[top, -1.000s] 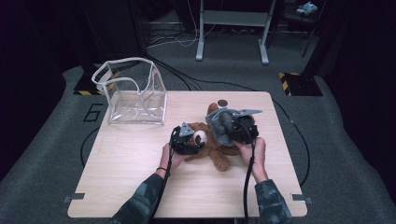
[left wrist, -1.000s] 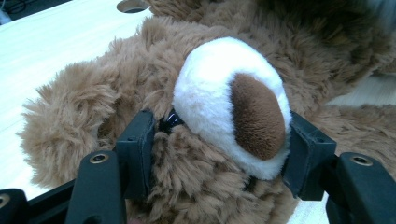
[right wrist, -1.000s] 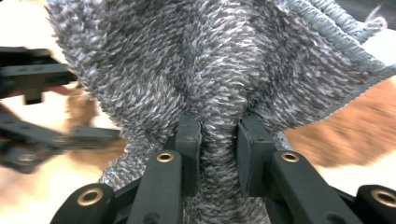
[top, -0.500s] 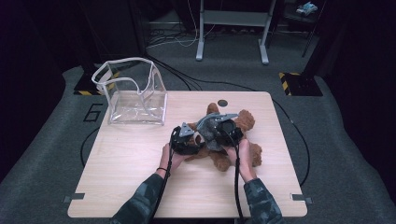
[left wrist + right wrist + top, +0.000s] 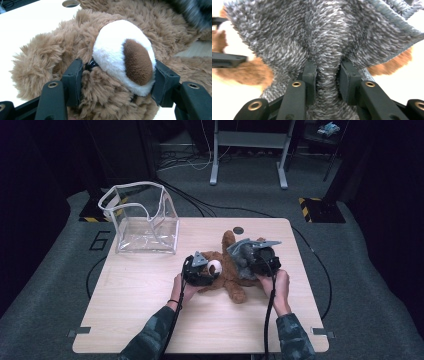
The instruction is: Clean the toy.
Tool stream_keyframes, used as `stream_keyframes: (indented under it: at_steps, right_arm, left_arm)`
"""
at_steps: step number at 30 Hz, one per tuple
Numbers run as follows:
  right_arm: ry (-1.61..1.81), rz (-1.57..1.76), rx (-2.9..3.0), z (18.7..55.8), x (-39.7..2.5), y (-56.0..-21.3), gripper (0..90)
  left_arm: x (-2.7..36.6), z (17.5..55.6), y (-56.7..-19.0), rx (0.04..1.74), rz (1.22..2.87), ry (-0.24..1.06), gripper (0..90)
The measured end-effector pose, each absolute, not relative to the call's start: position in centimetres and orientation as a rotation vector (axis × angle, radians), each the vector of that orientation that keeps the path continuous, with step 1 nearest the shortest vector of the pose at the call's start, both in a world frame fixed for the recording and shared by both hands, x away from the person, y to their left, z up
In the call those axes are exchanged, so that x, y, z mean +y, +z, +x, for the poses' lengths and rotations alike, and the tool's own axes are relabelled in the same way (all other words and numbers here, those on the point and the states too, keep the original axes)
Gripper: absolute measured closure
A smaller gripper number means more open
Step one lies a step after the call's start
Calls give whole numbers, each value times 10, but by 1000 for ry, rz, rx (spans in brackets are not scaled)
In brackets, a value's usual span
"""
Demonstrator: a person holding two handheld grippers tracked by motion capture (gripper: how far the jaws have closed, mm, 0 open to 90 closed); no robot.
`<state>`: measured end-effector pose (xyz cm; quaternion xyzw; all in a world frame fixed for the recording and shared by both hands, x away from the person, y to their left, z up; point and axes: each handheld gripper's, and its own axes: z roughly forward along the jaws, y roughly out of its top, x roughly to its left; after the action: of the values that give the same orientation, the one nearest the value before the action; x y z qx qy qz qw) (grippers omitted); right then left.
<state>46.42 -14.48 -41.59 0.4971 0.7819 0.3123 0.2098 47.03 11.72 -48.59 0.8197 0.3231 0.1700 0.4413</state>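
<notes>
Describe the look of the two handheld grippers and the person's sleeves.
Both grippers are black. The left gripper and right gripper each carry a grey three-cornered plate and trail a black cable. Their fingers are flat black pads on arms with brass-coloured rivets. The sleeves are dark green camouflage.

The right gripper (image 5: 325, 75) pinches a fold of grey fuzzy cloth (image 5: 322, 32) between its jaws, brown plush toy (image 5: 244, 72) behind.

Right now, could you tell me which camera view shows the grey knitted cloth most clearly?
The right gripper view: the grey knitted cloth is close up, its weave sharp, pinched between the right gripper jaws. The high view shows it small over the teddy bear; the left gripper view catches a blurred corner.
</notes>
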Motion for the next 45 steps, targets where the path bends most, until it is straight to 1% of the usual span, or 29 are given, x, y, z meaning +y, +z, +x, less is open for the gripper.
stream_keyframes:
  at_steps: [7,9,11,13,14,15,16,17,20,21,22,27,28,31,34,37,41,45]
  right_arm:
    - [856,1518,2124,470,-178,-434,673]
    - [891,1543,2131,472,-184,-439,643]
    - [914,1559,2129,473,-188,-442,534]
    - [916,1595,2134,475,-190,-442,445]
    - [909,1617,2127,476,-191,-443,405]
    - [915,1627,2130,477,-193,-443,400]
    - [930,1649,2134,478,-194,-444,409]
    - [948,1646,2139,479,-194,-445,441]
    - [1025,1612,2174,478,-196,-444,658]
    - [1024,1587,2171,476,-194,-443,700]
    - [999,1570,2153,473,-189,-439,722]
    - [1012,1464,2125,461,-178,-423,735]
    - [1051,1387,2159,453,-163,-414,733]
    - [1066,1318,2197,445,-141,-410,732]
    - [1032,1250,2251,442,-113,-412,730]
    - [947,1213,2288,445,-91,-423,727]
    - [872,1206,2295,451,-84,-431,733]
    - [848,1230,2300,451,-95,-429,738]
  left_arm:
    - [116,470,-486,799,2037,423,373]
    - [116,470,-486,800,2036,423,373]
    - [117,470,-486,800,2040,418,373]
    - [116,470,-486,800,2037,422,373]
    - [116,470,-486,801,2038,423,373]
    - [116,470,-486,801,2037,423,373]
    - [116,470,-486,803,2036,422,373]
    - [116,470,-486,803,2036,422,373]
    - [116,471,-486,805,2037,423,373]
    - [116,471,-486,804,2036,422,373]
    - [117,471,-486,804,2036,421,373]
    - [118,472,-485,809,2034,407,373]
    - [118,473,-485,813,2040,403,373]
    - [118,474,-484,818,2037,392,373]
    - [118,476,-483,832,2042,369,373]
    - [119,479,-482,836,2045,357,374]
    - [120,484,-481,845,2050,323,374]
    - [120,487,-479,857,2052,293,374]
